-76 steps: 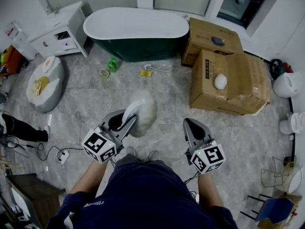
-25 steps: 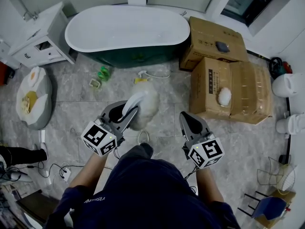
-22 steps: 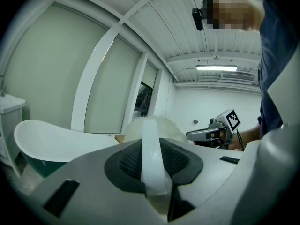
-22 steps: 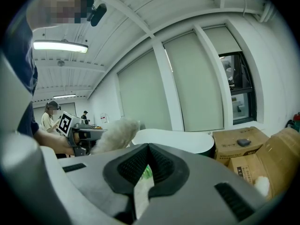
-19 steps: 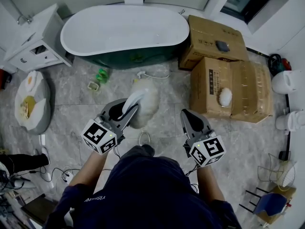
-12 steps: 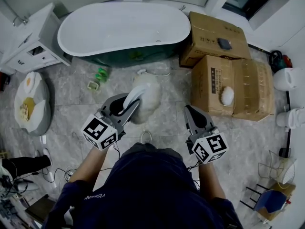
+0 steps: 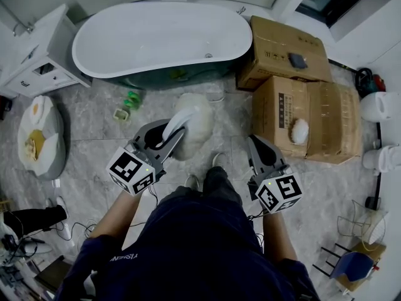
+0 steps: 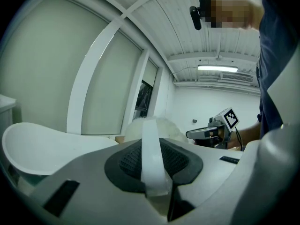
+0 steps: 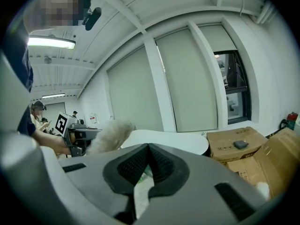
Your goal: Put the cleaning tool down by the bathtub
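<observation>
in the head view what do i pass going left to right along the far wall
white cabinet → bathtub → cardboard boxes

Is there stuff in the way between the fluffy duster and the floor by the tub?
Nothing big. A green bottle and a little box lie by the tub, left of the duster. The duster hides the floor under it.
</observation>
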The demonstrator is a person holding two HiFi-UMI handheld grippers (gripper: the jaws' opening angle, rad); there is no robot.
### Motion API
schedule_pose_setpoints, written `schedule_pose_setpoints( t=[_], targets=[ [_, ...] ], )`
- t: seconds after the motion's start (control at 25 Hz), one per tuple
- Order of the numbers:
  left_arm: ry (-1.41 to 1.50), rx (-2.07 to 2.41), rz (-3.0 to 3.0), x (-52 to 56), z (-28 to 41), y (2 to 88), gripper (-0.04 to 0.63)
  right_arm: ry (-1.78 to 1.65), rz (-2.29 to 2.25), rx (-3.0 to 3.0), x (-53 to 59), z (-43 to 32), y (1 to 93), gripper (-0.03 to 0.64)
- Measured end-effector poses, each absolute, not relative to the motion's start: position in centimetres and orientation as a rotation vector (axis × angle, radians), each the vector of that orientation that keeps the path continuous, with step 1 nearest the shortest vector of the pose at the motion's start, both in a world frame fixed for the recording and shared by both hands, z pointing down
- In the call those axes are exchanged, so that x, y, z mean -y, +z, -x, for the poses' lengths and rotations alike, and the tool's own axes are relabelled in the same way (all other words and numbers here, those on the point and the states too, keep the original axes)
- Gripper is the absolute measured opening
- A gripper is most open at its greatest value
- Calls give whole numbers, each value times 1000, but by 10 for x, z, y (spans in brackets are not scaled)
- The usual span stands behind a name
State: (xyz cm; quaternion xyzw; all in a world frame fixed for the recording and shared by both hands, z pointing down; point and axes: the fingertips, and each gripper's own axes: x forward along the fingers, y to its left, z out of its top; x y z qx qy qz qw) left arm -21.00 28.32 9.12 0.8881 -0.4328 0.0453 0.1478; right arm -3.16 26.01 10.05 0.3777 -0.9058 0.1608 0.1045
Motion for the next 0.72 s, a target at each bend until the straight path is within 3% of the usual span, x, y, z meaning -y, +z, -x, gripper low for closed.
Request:
schedule_pose_setpoints(
  t=[0.72],
  targets=[
    [265, 1253, -2514, -141, 144, 121, 107, 572, -1061, 2676, -110, -27, 138, 5]
  ],
)
